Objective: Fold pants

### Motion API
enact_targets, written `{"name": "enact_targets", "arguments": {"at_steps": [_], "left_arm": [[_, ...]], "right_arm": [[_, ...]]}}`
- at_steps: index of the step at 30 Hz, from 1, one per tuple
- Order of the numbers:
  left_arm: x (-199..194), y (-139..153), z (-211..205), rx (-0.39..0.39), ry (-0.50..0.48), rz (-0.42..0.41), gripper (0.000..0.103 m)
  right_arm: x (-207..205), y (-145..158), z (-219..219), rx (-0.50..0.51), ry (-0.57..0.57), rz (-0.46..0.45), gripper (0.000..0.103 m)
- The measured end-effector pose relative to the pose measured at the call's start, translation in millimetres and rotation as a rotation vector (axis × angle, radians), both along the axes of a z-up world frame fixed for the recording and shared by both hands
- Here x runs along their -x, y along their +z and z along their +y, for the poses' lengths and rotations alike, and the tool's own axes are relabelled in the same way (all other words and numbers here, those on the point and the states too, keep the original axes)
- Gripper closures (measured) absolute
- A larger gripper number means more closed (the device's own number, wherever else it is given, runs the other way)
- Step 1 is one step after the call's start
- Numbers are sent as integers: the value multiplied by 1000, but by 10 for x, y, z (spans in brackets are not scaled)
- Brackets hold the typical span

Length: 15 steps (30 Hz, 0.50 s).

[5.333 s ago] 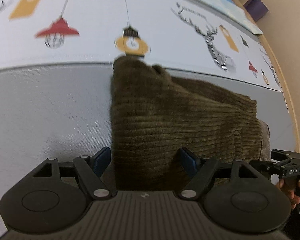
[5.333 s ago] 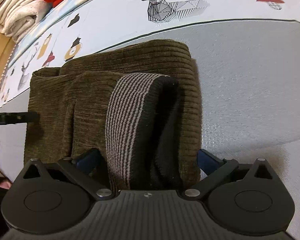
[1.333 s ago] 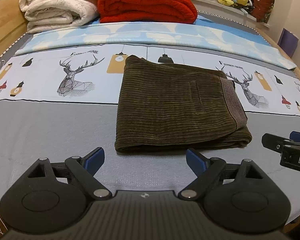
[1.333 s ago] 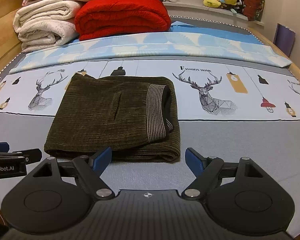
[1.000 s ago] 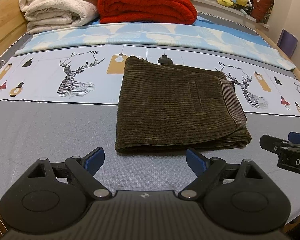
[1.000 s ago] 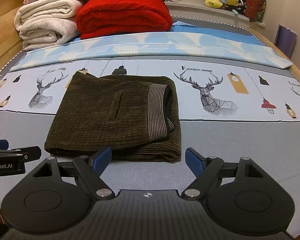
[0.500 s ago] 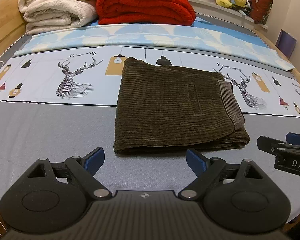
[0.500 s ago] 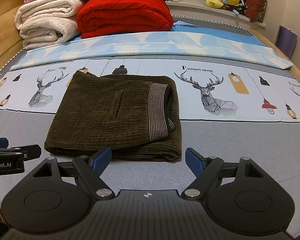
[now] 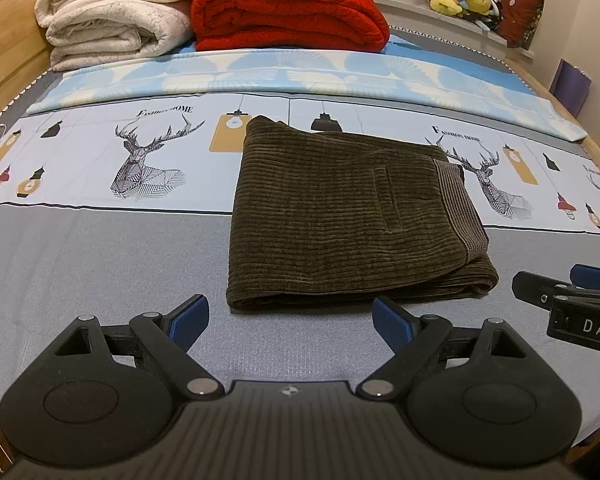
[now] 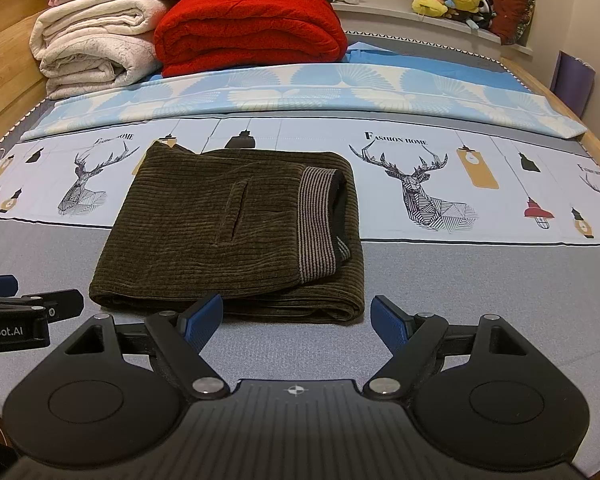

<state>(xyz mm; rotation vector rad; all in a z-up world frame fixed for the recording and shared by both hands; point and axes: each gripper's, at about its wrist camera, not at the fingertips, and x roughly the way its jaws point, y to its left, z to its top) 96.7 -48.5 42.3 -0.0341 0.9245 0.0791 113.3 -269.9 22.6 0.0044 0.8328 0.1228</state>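
The pants point(image 9: 340, 216) lie folded into a squat rectangle at the middle of the bed sheet point(image 9: 100, 256), straddling the thin dark line where the grey band meets the pale printed band. In the left wrist view the bundle sits at 12 o'clock of the left gripper point(image 9: 290, 322), its near folded edge just beyond the blue fingertips and apart from them. In the right wrist view the pants point(image 10: 220, 232) sit at 11 o'clock of the right gripper point(image 10: 296, 320), whose left pad overlaps the near edge in the picture; contact cannot be told.

Both grippers stand wide open, holding nothing. Each shows at the margin of the other's view: the right one at 3 o'clock, the left one at 9 o'clock, both low over the grey band.

Bare grey sheet runs broadly to 9 o'clock of the bundle and, in the right wrist view, to 3 o'clock. At 12 o'clock, well apart, a light blue fan-patterned cover point(image 10: 340, 88) crosses the bed; behind it sit a red blanket point(image 10: 248, 32) and cream blankets point(image 10: 92, 52).

The pants are dark olive corduroy with coarse ribs running crosswise, a welt pocket slit on top, and a striped ribbed waistband point(image 10: 316, 224) curling over a dark lining at the right end. The layered fold edges are soft and rounded.
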Motion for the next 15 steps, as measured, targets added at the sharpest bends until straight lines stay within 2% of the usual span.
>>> {"name": "enact_targets", "arguments": {"at_steps": [15], "left_arm": [[12,8,-21,0,-16,-11,11]], "right_arm": [[-1,-1,-2,-1,2,0,21]]}}
